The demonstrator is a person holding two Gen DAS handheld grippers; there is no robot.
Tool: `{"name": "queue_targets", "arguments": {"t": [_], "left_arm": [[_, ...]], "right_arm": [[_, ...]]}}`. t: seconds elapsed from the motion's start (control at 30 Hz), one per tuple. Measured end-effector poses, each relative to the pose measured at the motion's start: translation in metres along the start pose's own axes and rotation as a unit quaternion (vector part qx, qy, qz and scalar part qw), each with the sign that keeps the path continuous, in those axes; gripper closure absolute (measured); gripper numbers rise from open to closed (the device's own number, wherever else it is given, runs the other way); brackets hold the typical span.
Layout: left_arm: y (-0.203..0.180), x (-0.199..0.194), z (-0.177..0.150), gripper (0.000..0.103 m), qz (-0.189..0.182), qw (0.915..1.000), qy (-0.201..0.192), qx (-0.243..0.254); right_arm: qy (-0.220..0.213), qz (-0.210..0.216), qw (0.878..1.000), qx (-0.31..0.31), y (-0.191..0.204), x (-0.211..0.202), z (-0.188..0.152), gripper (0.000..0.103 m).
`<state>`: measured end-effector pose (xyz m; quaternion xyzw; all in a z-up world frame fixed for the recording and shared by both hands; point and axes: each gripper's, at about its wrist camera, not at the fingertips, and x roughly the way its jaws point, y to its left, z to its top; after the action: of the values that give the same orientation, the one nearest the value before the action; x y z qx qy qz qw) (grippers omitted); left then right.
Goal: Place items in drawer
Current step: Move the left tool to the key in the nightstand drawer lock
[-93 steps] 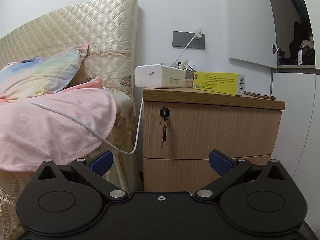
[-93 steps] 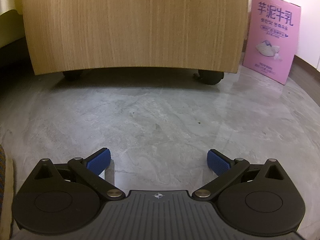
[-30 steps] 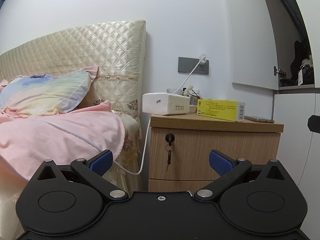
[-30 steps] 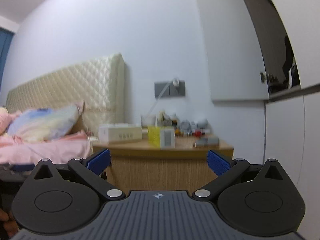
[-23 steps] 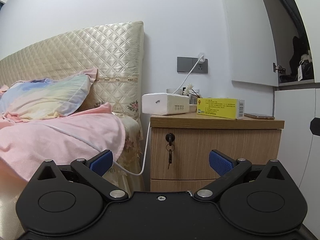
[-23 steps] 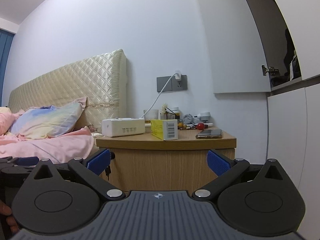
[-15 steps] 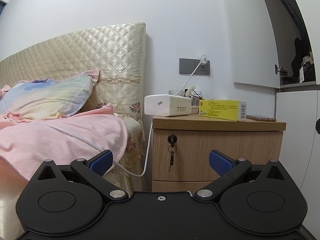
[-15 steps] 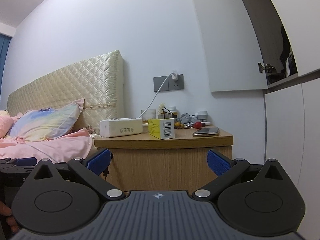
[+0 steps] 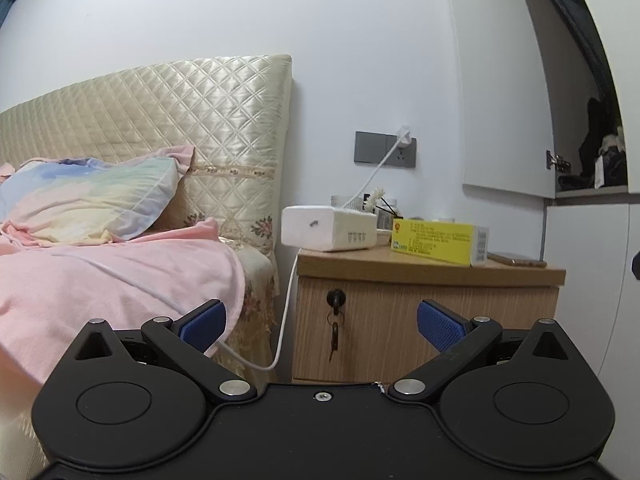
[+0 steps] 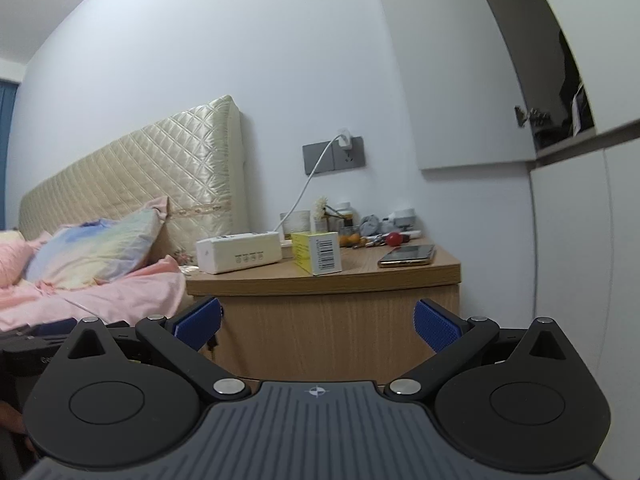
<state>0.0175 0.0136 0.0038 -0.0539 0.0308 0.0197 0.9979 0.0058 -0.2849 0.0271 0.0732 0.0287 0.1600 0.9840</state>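
Right gripper (image 10: 316,326) has swung up off the floor since 3.1 s ago and now faces the nightstand (image 10: 332,320); left gripper (image 9: 319,322) shifted only slightly. Both spread wide, holding nothing. Top drawer (image 9: 424,336) shut, key (image 9: 335,334) in its lock, centre of left view. Yellow box (image 9: 434,242), white box (image 9: 332,230) and phone (image 10: 408,255) sit on the tabletop (image 10: 360,274). Bed with pink blanket (image 9: 112,276) at left, wall socket (image 9: 385,149) above.

Left gripper (image 9: 318,322) gapes before the shut drawer (image 9: 424,326), seemingly keyed.
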Motion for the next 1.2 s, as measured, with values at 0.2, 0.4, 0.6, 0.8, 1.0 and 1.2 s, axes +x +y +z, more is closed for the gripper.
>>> {"name": "queue_targets", "arguments": {"t": [0.2, 0.4, 0.6, 0.8, 1.0, 1.2], "left_arm": [[-0.002, 0.030, 0.016, 0.002, 0.005, 1.0000, 0.008, -0.003], [-0.009, 0.074, 0.027, 0.002, 0.009, 0.9991, 0.003, 0.041], [-0.015, 0.128, 0.018, 0.002, -0.021, 0.9965, 0.044, 0.068], [-0.016, 0.162, -0.002, 0.002, -0.039, 0.9896, 0.067, 0.121], [-0.007, 0.186, -0.012, 0.002, -0.053, 0.9872, 0.084, 0.125], [0.000, 0.203, -0.017, 0.002, -0.064, 0.9851, 0.102, 0.123]], "right_arm": [[0.012, 0.027, 0.999, 0.027, -0.020, 0.032, 0.014, 0.000], [0.031, 0.011, 0.999, -0.004, -0.042, 0.076, 0.016, 0.000], [0.017, 0.027, 0.998, -0.051, -0.078, 0.112, 0.003, 0.000], [0.021, 0.049, 0.997, -0.052, -0.110, 0.140, -0.014, 0.000], [0.039, 0.039, 0.998, -0.041, -0.114, 0.163, -0.030, 0.000], [0.037, 0.025, 0.998, -0.035, -0.118, 0.175, -0.034, 0.000]]}}
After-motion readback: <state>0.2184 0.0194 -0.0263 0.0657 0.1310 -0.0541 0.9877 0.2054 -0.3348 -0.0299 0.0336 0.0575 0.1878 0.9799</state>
